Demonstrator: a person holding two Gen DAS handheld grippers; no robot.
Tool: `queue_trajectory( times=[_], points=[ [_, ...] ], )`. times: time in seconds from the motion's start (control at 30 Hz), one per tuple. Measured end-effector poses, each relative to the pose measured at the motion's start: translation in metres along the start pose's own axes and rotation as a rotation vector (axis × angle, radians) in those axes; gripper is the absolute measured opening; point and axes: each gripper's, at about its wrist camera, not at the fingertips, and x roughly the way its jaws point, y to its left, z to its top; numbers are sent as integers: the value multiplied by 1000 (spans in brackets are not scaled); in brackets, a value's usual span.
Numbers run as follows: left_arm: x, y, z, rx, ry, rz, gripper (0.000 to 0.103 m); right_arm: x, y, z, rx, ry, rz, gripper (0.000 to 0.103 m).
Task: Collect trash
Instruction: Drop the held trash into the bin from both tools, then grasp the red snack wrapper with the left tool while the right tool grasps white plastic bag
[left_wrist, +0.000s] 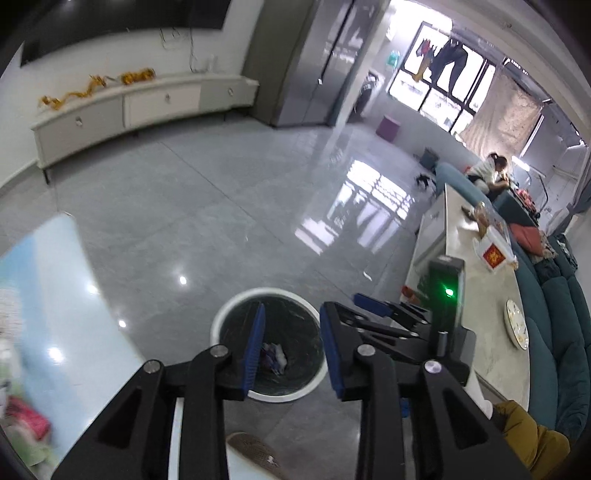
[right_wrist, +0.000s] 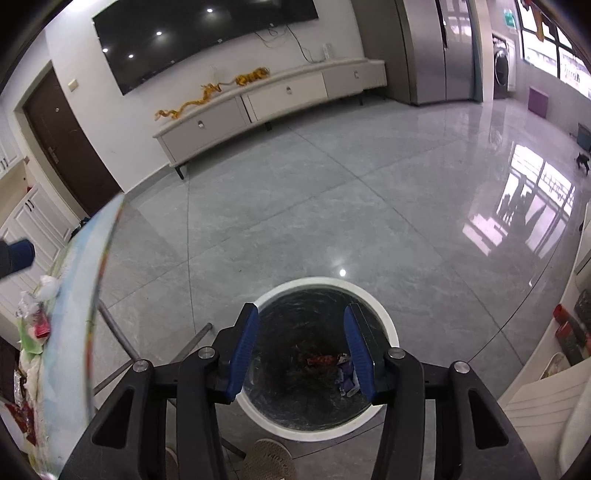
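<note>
A round white-rimmed trash bin (left_wrist: 236, 306) with a dark liner stands on the grey floor; it also shows in the right wrist view (right_wrist: 388, 332). My left gripper (left_wrist: 291, 347) is open and empty above the bin. Crumpled wrappers (left_wrist: 274, 356) lie at the bin's bottom. My right gripper (right_wrist: 301, 354) is open and empty above the bin, and it shows in the left wrist view (left_wrist: 373, 306) to the right. A red wrapper (right_wrist: 320, 359) and purple-white wrappers (right_wrist: 347, 380) lie in the bin. More trash (right_wrist: 37, 325) lies on the table (right_wrist: 74, 295) at the left.
A long counter (left_wrist: 476, 295) with a white box (left_wrist: 495, 253) and a plate (left_wrist: 517, 325) runs along the right, beside a teal sofa (left_wrist: 554, 332). A TV cabinet (right_wrist: 266, 103) stands at the far wall. Slippers (right_wrist: 266, 459) show below the bin.
</note>
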Motion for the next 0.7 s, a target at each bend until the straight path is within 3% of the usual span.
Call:
queue_trajectory(
  times=[0.3,0.43,0.5,0.57,0.7],
  points=[
    [-162,31,-26,32,-196,147,30,-108,57,13,-120,-181,62,48],
    [-235,59,-59,6,-261,224,30,-148,99,11,-186,-236,125,48],
    [-266,73,-81,-7,-286,273,36,-161,117,8,-213,-254,155,48],
    [-289,85,-103,-23,-303,312,46,-172,137,4,-235,-265,183,48],
    [-318,107,-150,-61,-307,357,47,-182,177,-6,-273,-258,241,48]
  ],
)
